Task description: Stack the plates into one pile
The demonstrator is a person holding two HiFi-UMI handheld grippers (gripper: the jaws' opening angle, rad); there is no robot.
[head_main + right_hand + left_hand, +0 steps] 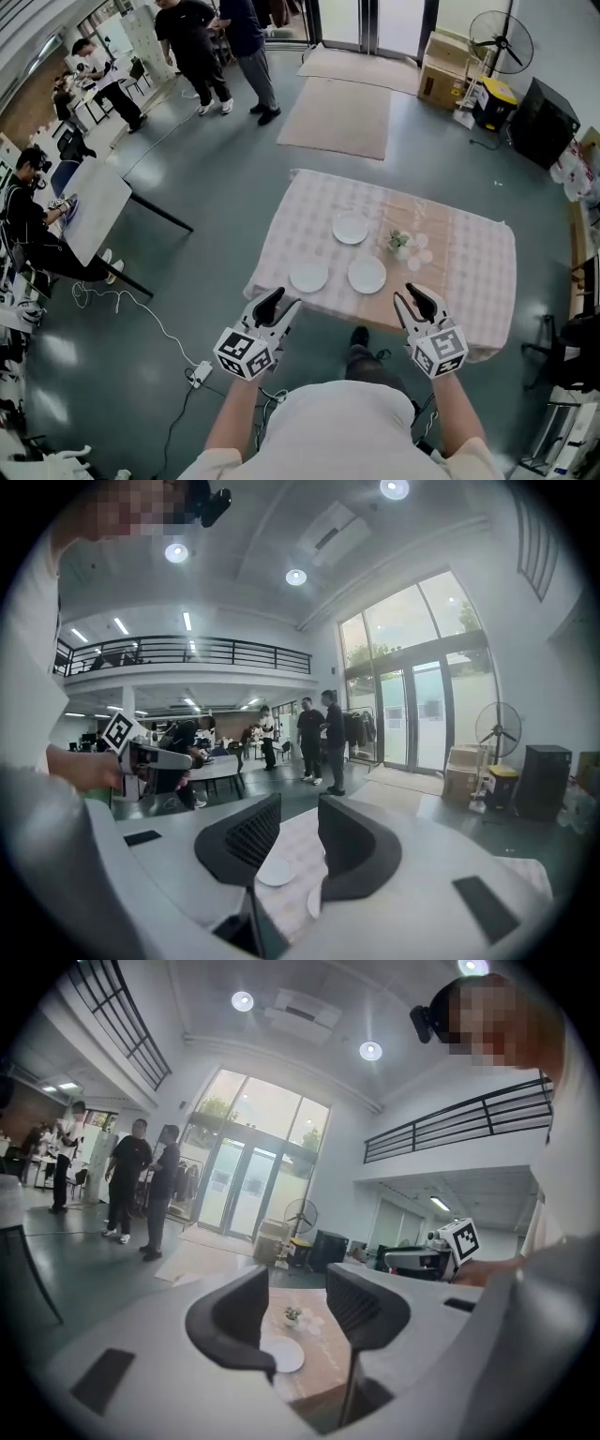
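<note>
The left gripper point(278, 302) hangs by the near left corner of the table point(478, 272). Its dark, ribbed jaws stand well apart with nothing between them. A pale checked cloth drapes the tabletop. On it lie three round, smooth white plates, flat and separate. The left plate point(308, 277) sits close to the near edge, just ahead of that gripper. The middle plate point(367, 275) lies beside it, not touching, and the far plate point(350, 228) lies toward the centre. A small potted plant point(399, 242) stands right of the far plate. The right gripper point(415, 298), at the near edge right of the middle plate, is likewise parted and empty.
</note>
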